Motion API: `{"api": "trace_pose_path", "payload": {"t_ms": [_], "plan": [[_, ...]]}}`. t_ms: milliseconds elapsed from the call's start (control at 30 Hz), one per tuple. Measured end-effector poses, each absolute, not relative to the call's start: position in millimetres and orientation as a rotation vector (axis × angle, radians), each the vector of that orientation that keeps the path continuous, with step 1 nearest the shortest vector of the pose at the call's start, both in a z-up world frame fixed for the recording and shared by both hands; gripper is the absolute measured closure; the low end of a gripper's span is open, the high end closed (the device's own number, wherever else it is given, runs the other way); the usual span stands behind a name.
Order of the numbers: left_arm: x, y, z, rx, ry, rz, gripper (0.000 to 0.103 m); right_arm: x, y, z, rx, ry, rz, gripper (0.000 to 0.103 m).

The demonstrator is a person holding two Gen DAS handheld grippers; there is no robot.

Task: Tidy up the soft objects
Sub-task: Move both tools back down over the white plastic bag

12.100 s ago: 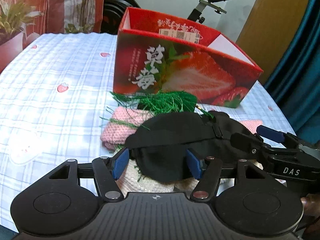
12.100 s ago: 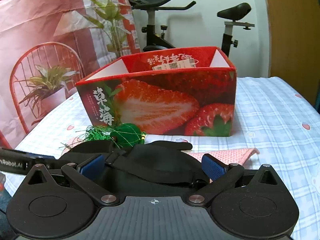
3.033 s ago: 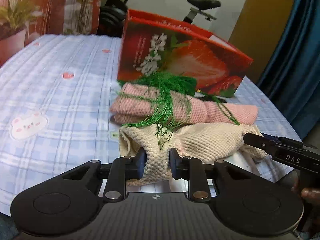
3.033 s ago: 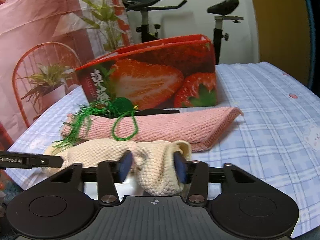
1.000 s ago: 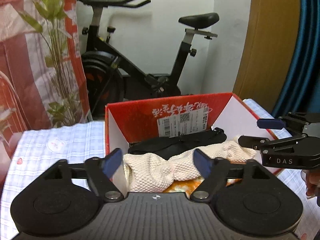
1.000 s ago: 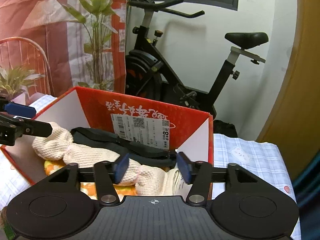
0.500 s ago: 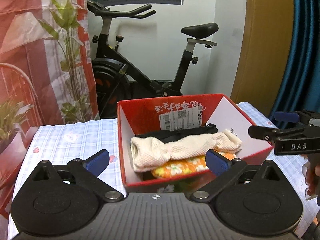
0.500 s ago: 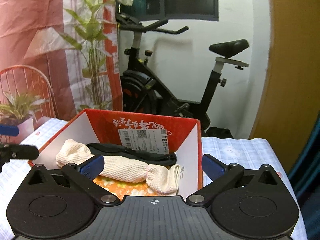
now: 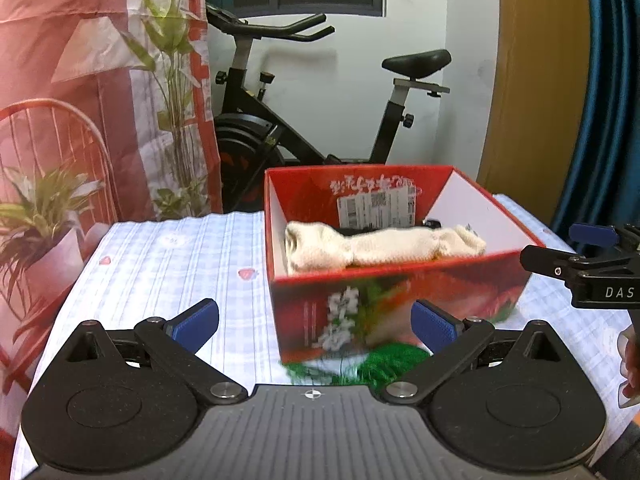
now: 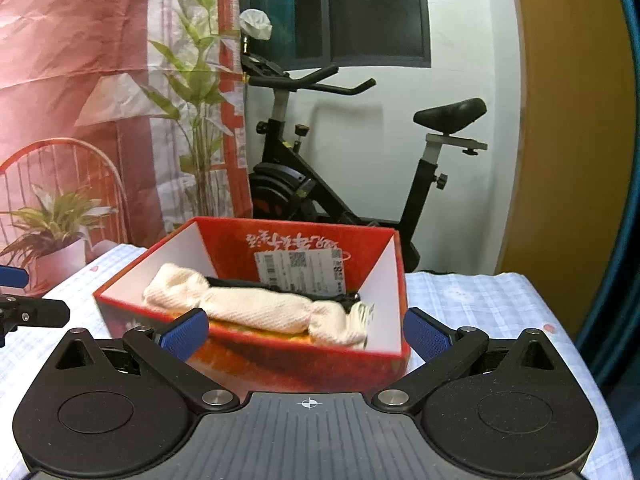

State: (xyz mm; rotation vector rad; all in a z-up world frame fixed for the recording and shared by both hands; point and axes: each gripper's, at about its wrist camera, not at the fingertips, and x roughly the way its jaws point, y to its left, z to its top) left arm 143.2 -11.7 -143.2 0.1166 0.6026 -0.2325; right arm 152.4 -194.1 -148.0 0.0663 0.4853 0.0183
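A red strawberry box (image 9: 400, 300) (image 10: 256, 360) stands on the checked tablecloth. A cream knitted cloth (image 9: 380, 246) (image 10: 256, 308) lies across the inside of it, over a black item (image 10: 336, 302) and an orange floral item (image 10: 256, 330). Green tinsel (image 9: 384, 364) lies on the table in front of the box. My left gripper (image 9: 314, 326) is open and empty, held in front of the box. My right gripper (image 10: 306, 330) is open and empty above the box's near edge; it also shows in the left wrist view (image 9: 580, 256).
The checked tablecloth (image 9: 160, 272) spreads left of the box. An exercise bike (image 10: 360, 184) stands behind the table. A potted plant (image 9: 44, 236) and a red chair (image 10: 68, 188) are at the left. A blue curtain (image 9: 608, 92) hangs at the right.
Both grippers let go of the cream cloth in the box, opened wide and drew back and down toward the table. The box now sits farther off.
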Motion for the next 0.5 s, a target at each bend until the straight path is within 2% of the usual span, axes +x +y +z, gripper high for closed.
{"api": "trace_pose_path", "payload": {"t_ms": [500], "plan": [[108.7,-3.0,-185.5,0.082,0.682,-0.215,0.0,101.5,-174.4,-197.0,0.093,0.553,0.006,0.0]]}}
